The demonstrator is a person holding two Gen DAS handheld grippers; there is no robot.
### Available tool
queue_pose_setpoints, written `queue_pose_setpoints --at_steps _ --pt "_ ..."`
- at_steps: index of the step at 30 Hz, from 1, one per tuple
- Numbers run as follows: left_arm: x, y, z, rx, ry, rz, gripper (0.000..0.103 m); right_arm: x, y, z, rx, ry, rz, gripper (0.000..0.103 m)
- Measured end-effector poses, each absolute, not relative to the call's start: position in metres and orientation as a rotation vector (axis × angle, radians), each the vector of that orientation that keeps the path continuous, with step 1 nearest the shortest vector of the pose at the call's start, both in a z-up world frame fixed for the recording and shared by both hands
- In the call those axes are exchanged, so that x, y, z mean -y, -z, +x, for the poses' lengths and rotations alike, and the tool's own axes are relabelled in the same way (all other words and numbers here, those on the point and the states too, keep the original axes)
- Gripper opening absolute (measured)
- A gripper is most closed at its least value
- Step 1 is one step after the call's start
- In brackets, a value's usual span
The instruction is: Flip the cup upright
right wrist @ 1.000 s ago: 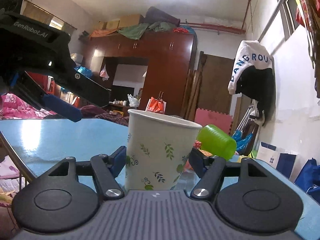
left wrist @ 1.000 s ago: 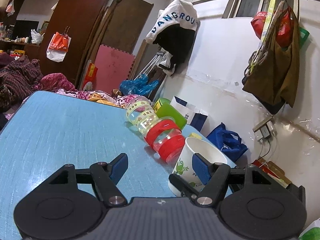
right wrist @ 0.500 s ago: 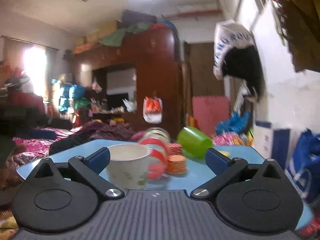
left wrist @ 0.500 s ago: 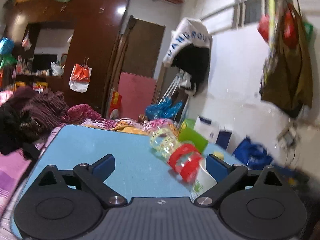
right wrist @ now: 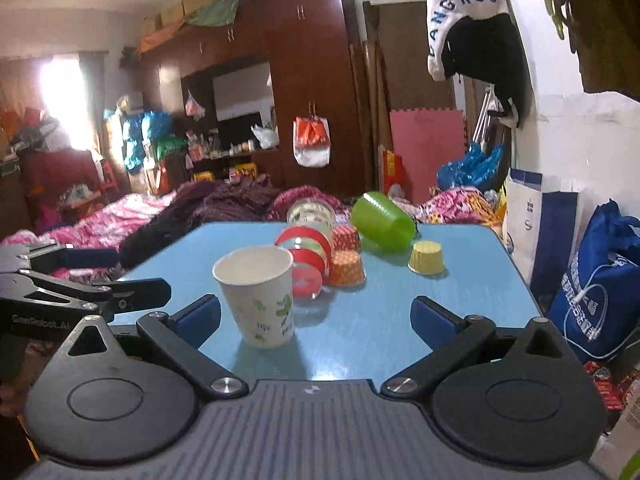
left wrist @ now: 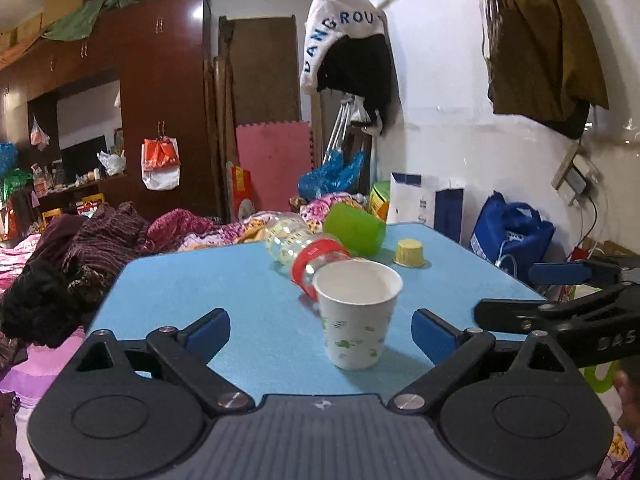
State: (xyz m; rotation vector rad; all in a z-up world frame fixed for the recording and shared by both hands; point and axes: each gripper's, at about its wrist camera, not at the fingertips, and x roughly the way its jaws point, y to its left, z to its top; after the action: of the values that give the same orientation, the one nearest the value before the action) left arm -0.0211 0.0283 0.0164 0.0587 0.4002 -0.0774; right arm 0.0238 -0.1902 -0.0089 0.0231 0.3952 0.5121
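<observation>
The paper cup (left wrist: 357, 313) stands upright, mouth up, on the blue table (left wrist: 200, 280). The left gripper (left wrist: 320, 332) and right gripper (right wrist: 316, 318) have fingers apart, holding nothing. The flip appears complete; nothing remains.

The left gripper (left wrist: 321, 330) was a matte black device with a ribbed dark-grey plate at its centre, two round black discs with a raised ring on each side, angular black link arms fixed by silver screw heads, and blue pads (left wrist: 208, 330) on its fingers. The right gripper (right wrist: 316, 318) had the same build: ribbed grey plate bearing a small pale logo, black discs, triangular cut-outs in the linkage, silver screws and blue pads (right wrist: 434, 320). Seen from the other camera, each black side frame carried pale lettering, too blurred to read fully.
</observation>
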Motion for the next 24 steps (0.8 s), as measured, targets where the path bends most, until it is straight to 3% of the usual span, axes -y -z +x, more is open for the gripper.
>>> queue_pose_setpoints --at_steps 24 --pt "-0.039 0.002 0.005 -0.509 0.048 -0.008 0.098 0.206 0.017 0.036 -0.458 -0.487 0.059 0.102"
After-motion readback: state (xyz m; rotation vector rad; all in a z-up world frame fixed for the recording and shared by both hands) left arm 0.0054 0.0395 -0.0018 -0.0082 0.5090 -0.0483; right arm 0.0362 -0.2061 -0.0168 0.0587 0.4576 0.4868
